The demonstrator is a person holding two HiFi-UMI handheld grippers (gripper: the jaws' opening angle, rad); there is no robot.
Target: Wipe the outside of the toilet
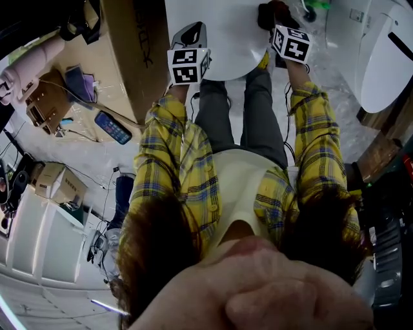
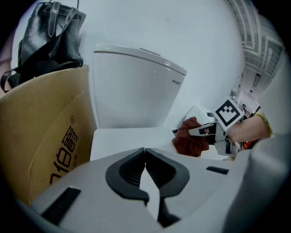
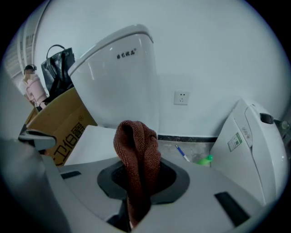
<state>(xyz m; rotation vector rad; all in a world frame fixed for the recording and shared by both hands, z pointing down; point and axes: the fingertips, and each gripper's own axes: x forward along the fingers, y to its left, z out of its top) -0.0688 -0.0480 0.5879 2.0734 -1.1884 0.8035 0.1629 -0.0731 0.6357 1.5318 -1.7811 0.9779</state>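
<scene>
Here, the head view looks steeply down over a person in a yellow plaid shirt, seated or crouched facing the toilet (image 1: 226,38), whose closed white lid lies just past the knees. The left gripper (image 1: 192,32) hovers over the lid's left edge. The right gripper (image 1: 274,19) is at the lid's right edge with a dark reddish cloth (image 1: 270,13) at its tip.

In the left gripper view, this claw's two black jaws are pressed together with nothing between them. Beyond them are the flat lid and the upright tank (image 2: 132,86) against the wall, with a cardboard box (image 2: 45,136) just beside it.

In the right gripper view, the jaws are clenched on the cloth, which stands up in a folded hump above them. The tank rises close behind.

The cloth looks soft, light and limp, and is best pinched through a thick bunch with a loose pad left free to rub. The toilet looks hard, glazed and slippery, and is probably fixed in place, so it calls for pressing against, not gripping.
</scene>
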